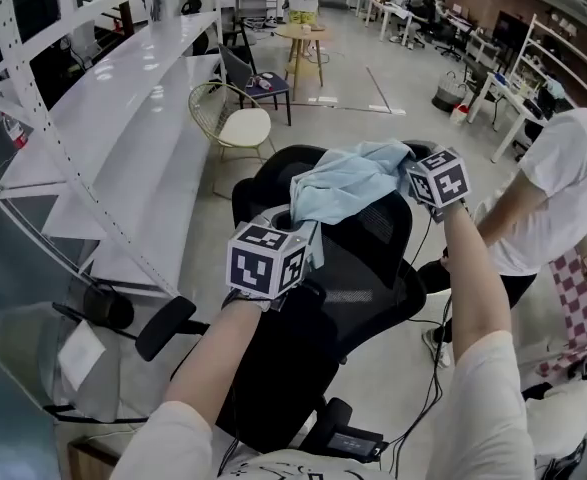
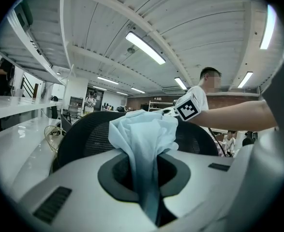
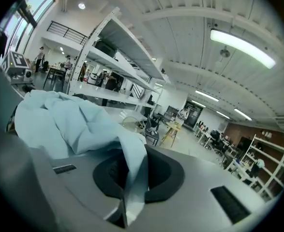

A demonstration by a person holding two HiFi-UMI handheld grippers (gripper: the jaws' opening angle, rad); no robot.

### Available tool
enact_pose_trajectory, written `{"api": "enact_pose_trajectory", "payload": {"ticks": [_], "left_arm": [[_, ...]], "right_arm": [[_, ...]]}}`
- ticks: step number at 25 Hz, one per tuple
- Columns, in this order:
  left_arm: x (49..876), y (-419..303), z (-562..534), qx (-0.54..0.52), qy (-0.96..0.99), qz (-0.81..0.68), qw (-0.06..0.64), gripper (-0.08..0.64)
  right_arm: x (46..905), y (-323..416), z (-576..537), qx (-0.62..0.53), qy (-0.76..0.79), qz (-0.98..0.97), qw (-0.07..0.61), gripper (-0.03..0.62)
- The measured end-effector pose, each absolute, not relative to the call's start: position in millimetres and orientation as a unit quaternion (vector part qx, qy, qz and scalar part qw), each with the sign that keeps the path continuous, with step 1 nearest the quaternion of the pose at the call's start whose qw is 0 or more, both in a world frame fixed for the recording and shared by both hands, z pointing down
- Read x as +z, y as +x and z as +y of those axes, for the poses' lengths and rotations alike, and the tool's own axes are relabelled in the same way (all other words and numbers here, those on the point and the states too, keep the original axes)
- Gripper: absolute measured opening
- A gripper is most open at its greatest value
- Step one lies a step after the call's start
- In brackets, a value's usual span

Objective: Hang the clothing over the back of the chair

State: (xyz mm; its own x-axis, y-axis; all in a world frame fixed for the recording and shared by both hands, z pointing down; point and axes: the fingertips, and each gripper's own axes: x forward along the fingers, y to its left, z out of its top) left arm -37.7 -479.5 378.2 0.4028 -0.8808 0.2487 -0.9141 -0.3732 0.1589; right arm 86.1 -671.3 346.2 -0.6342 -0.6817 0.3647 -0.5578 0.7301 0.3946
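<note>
Both my arms were stretched forward over the black mesh office chair (image 1: 373, 258). My left forearm was low and near the seat side. My right forearm reached further out along the chair's right edge.

My left gripper (image 1: 298, 226) pointed a little below level at the top of the chair back. Its jaws were nearly together, pinching a fold of the light blue garment (image 1: 348, 183). In the left gripper view the cloth (image 2: 144, 139) ran straight up out of that narrow gap and piled in front of the curved top of the back.

My right gripper (image 1: 406, 175) tipped down too, with its jaws just as narrow, clamped on another edge of the same garment (image 3: 69, 122), which spilled away to its left.

Between my two grips the garment sat bunched at the top edge of the chair back, spanning from one gripper to the other. I couldn't tell whether its weight rested on the chair. A person in a white shirt (image 1: 563, 193) stood close by on the right.
</note>
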Motion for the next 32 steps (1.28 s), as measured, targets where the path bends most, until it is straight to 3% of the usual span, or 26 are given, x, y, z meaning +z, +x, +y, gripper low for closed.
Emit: {"api": "enact_pose_trajectory", "payload": {"ticks": [4,16,23,32], "left_arm": [[393,-35,-484,0.073,0.817,-0.551,0.152,0.049],[412,-28,-498,0.118,0.795,-0.56,0.203,0.098],[409,-29,-499,0.126,0.79,-0.564,0.206,0.173],[409,-22,-494,0.136,0.804,-0.541,0.205,0.336]], "right_arm": [[372,96,-674,-0.035,0.342,-0.904,0.252,0.037],[434,102,-662,0.184,0.29,-0.849,0.401,0.06],[436,107,-658,0.188,0.289,-0.821,0.456,0.097],[426,114,-648,0.18,0.288,-0.817,0.466,0.236]]}}
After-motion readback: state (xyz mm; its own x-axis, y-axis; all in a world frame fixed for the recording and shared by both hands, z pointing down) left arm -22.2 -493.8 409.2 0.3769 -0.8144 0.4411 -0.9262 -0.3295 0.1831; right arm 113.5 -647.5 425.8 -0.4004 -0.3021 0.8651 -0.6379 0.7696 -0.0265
